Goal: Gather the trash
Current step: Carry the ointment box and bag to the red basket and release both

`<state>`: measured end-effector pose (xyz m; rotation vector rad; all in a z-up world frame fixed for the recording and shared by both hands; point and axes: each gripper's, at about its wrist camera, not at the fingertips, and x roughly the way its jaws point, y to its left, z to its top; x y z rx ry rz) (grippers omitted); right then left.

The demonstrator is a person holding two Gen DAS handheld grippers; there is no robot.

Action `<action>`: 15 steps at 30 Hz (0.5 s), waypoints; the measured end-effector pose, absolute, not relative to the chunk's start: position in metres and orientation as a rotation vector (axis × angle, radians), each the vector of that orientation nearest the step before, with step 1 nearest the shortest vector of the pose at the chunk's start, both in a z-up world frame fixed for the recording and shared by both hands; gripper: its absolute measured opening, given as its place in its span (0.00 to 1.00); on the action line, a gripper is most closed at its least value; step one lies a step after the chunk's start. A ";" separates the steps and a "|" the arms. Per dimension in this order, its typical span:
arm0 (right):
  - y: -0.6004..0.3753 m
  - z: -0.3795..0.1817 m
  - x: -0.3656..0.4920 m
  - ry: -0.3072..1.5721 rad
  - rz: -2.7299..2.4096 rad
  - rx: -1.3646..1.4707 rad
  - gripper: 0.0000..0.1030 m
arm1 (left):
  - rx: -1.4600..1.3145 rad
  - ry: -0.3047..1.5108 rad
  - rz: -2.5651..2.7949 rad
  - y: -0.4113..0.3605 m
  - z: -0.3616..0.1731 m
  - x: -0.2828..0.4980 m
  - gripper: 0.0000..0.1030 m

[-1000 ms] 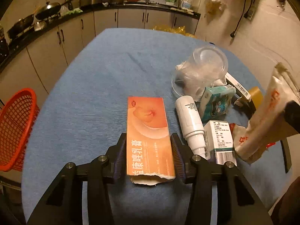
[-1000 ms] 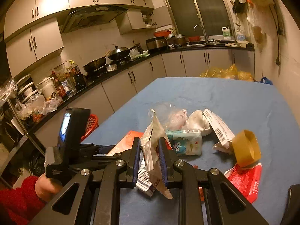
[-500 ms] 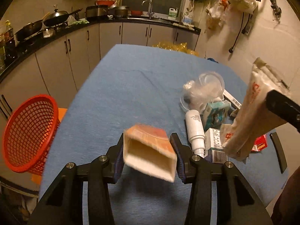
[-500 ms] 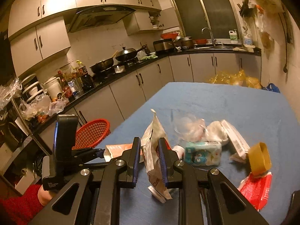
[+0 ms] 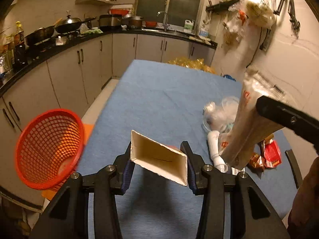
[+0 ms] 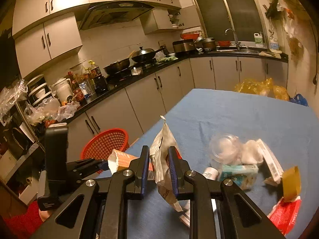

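Not much is reading cleanly here. The pale snack bag (image 5: 247,123) is showing a red Chinese character that looks like 中 near its lower end and another red mark higher up that I can't make out. In the right wrist view, the same bag (image 6: 162,159) is showing rows of small black print, too blurred to read. The long white box (image 6: 272,164) is carrying dark print or a barcode, unreadable. The red packet (image 5: 272,154) is showing pale lettering, also illegible.

home kitchen | cabinets (image 6: 139,97) | wok (image 6: 146,52) | sink tap (image 6: 232,33)
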<state>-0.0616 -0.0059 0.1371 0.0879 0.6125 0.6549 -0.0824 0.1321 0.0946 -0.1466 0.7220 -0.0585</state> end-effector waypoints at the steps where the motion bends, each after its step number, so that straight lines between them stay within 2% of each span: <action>1: -0.004 0.139 -0.060 0.613 0.659 0.088 0.21 | -0.150 0.712 -0.046 0.138 0.098 -0.085 0.42; 15: 0.121 0.151 -0.022 0.656 0.871 0.093 0.21 | -0.223 0.652 0.207 0.264 0.120 -0.104 0.42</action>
